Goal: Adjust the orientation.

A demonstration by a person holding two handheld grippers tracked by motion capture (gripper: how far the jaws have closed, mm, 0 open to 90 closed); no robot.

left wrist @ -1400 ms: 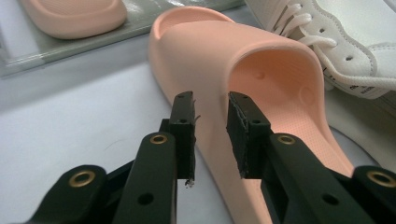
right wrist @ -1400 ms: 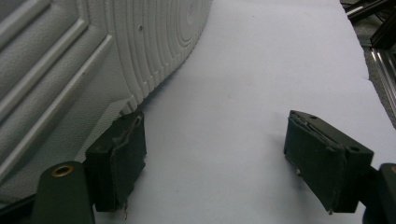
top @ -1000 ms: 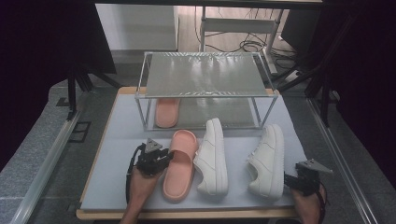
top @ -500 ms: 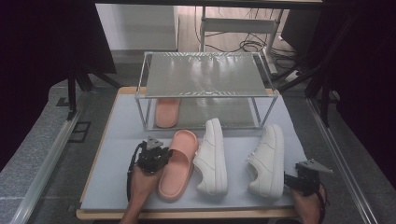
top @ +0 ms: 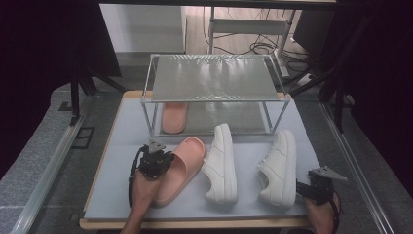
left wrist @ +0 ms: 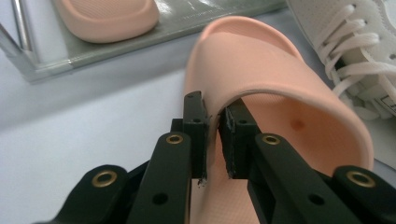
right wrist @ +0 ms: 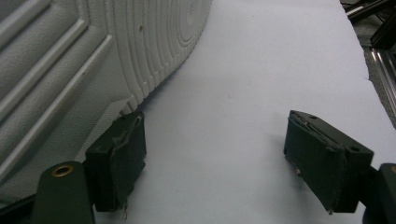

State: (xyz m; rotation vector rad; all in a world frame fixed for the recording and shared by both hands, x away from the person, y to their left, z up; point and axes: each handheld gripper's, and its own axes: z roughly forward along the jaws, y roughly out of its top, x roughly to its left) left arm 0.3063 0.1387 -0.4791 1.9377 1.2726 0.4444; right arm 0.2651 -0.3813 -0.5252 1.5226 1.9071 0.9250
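Left gripper (top: 160, 158) has just been closing, and its jaws now pinch the side edge of the slide's strap; the left gripper view shows the pads (left wrist: 196, 126) pressed on either face of the thin rim. We hold the pink slide (top: 179, 168) with its heel toward us and its toe angled ahead and to the right of the jaws. Straight ahead of this gripper stands the rack (top: 213, 100), and the matching slide (top: 174, 117) already sits at the left end of its lower shelf.

We judge the step in hand to be lifting this slide and setting it beside its mate. We should confirm the pinch is deep enough on the strap before raising, since the soft rim may bend and slip. We should lift clear of the mat (top: 117, 161), keep the sole level, and enter under the top shelf without striking the front post.

Just right of the held slide lie two white sneakers (top: 221, 163) on their sides; we keep the swing away from them.

Right gripper (top: 311, 187) rests with jaws wide apart and nothing between them, its left pad (right wrist: 116, 161) just beside the nearer sneaker's sole (right wrist: 84, 60).
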